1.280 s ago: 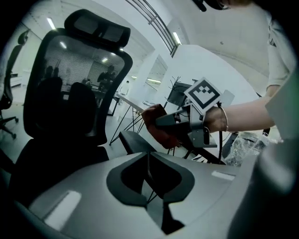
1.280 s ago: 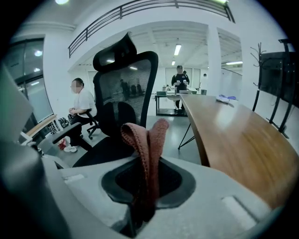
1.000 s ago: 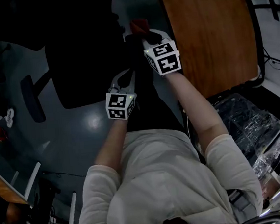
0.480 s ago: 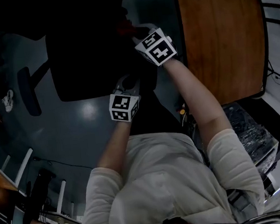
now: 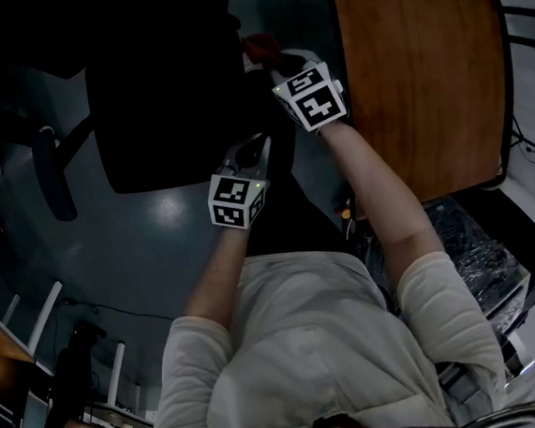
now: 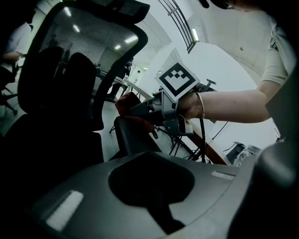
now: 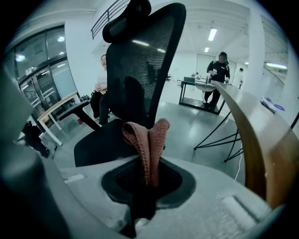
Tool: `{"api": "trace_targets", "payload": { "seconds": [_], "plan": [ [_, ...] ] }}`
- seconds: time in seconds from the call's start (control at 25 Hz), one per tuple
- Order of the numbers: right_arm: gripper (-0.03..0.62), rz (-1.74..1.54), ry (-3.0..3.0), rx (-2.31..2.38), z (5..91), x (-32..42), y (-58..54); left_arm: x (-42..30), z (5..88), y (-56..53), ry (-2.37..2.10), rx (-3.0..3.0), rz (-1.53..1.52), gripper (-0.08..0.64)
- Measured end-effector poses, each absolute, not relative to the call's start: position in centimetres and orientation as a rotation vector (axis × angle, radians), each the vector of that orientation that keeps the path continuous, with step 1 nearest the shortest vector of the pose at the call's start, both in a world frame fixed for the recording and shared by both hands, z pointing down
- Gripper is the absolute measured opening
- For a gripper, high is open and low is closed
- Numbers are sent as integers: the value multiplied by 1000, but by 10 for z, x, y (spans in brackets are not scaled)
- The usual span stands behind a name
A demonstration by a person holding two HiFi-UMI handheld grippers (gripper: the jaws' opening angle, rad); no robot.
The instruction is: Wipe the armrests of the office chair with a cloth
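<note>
The black office chair [image 5: 164,115] stands below me; its mesh back [image 7: 145,60] fills the right gripper view. My right gripper [image 5: 272,62] is shut on a reddish cloth [image 5: 259,47] and holds it at the chair's right armrest [image 6: 133,137]. A fold of that cloth [image 7: 147,140] sticks up between the jaws. In the left gripper view the cloth [image 6: 125,103] rests on the armrest's far end. My left gripper [image 5: 250,152] hovers shut and empty just behind, beside the seat's edge. The other armrest [image 5: 49,178] is at the far left.
A curved wooden table [image 5: 413,63] runs close along the right of the chair, its edge [image 7: 252,135] beside my right gripper. A dark wrapped crate [image 5: 467,236] sits behind it. A person stands at a far desk [image 7: 218,70]; another sits at left [image 7: 100,88].
My right gripper with the cloth slid forward along the right armrest, then came back a little. The left gripper stayed about where it was.
</note>
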State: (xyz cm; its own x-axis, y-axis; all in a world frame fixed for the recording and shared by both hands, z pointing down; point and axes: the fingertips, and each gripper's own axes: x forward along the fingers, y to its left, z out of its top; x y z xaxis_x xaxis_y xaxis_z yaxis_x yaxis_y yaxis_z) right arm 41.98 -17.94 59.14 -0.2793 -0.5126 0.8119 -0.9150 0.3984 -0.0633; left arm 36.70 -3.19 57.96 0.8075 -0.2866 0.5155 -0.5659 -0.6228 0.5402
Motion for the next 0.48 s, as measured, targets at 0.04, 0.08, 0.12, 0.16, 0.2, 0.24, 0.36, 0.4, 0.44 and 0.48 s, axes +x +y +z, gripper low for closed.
{"api": "trace_targets", "payload": {
  "seconds": [0.04, 0.08, 0.12, 0.16, 0.2, 0.24, 0.36, 0.4, 0.44, 0.48],
  "plan": [
    [46, 711, -1913, 1242, 593, 426, -175, 368, 579, -33, -627, 2269, 497, 17],
    [47, 720, -1901, 1261, 594, 431, -172, 368, 578, -34, -633, 2272, 494, 17],
    [48, 736, -1898, 1278, 592, 435, -169, 369, 576, -35, -638, 2276, 489, 17],
    [48, 751, -1907, 1297, 586, 437, -168, 370, 573, -36, -640, 2281, 482, 17],
    [48, 755, -1926, 1320, 576, 438, -169, 371, 567, -37, -637, 2289, 470, 17],
    [48, 743, -1955, 1352, 563, 440, -171, 371, 560, -39, -632, 2300, 453, 17],
    [48, 655, -2060, 1465, 513, 442, -182, 362, 529, -54, -675, 2358, 394, 17],
    [48, 623, -2087, 1502, 495, 441, -184, 355, 517, -62, -709, 2381, 370, 17],
    [47, 597, -2108, 1536, 479, 440, -183, 346, 503, -70, -748, 2400, 342, 17],
    [47, 577, -2126, 1567, 463, 437, -179, 337, 489, -77, -790, 2414, 310, 17]
  ]
}}
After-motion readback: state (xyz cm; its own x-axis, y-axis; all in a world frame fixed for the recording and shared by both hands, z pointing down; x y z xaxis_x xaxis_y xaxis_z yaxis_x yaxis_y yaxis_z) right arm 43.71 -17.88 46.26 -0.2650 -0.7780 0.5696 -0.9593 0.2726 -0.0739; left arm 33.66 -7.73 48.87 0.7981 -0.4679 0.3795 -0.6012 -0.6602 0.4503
